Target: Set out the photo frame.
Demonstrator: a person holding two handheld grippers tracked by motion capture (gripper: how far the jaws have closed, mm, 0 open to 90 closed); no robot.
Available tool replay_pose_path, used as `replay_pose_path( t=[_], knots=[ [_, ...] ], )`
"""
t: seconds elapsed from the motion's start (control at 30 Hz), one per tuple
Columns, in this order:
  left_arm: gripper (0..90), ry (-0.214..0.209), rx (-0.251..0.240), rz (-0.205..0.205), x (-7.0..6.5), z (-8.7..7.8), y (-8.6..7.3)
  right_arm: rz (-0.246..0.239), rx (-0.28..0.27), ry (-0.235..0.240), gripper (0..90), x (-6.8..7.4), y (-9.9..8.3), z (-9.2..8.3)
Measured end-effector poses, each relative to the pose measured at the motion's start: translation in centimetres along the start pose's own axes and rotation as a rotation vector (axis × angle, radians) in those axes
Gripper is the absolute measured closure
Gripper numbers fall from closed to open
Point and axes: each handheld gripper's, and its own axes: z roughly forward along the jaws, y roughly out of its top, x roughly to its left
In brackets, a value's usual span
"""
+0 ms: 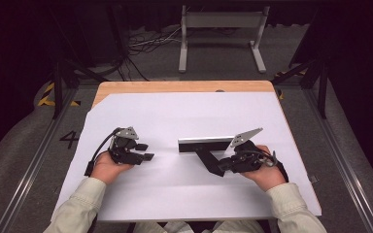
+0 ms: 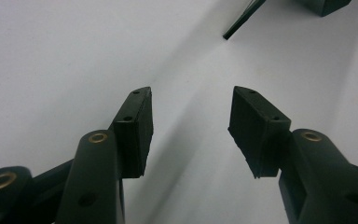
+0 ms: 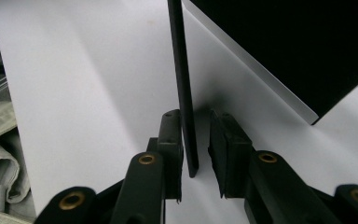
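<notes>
A long black bar with a silvery lower edge (image 1: 205,143) stands on the white sheet right of centre; in the right gripper view this bar (image 3: 284,46) lies at the upper right. A thin black plate (image 1: 209,161) runs from it toward my right gripper (image 1: 222,170). The plate (image 3: 182,70) stands edge-on between the jaws of the right gripper (image 3: 196,119): the left pad (image 3: 171,135) lies against it, the right pad (image 3: 226,140) stands a little apart. My left gripper (image 1: 144,151) rests at the left, open, and the left gripper (image 2: 191,112) has only bare sheet between its pads.
A white sheet (image 1: 175,114) covers most of the wooden table (image 1: 175,86). Beyond the far edge a grey metal stand (image 1: 221,22) and loose cables (image 1: 145,43) are on the floor. The plate's tip (image 2: 242,18) shows far off in the left gripper view.
</notes>
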Motion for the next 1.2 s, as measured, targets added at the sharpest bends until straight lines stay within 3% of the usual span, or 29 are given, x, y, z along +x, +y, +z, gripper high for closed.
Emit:
replay_pose_path(
  t=[0.23,0.57,0.87,1.03,1.07,1.2],
  knots=[
    [50.0,0.0,0.003,0.006,0.0,0.0,0.0,-0.005,-0.011,-0.006,71.7,0.1,-0.1,-0.6],
    [55.4,0.033,-0.059,0.027,-0.4,-0.2,0.4,-0.013,-0.027,-0.036,71.8,-0.1,-0.4,-1.5],
    [58.1,0.029,-0.075,0.054,-0.9,0.3,1.1,-0.064,-0.036,-0.08,71.3,-0.3,-0.9,-2.4],
    [62.2,0.027,-0.096,0.094,-1.1,0.7,1.5,-0.072,-0.043,-0.097,72.1,-0.5,-1.4,-3.0],
    [63.9,0.026,-0.106,0.113,-1.2,0.8,1.5,-0.077,-0.045,-0.098,72.5,-0.6,-1.5,-3.1],
    [66.5,0.021,-0.114,0.118,-1.4,1.1,1.7,-0.121,-0.068,-0.115,74.2,-0.9,-1.9,-3.7]
  ],
)
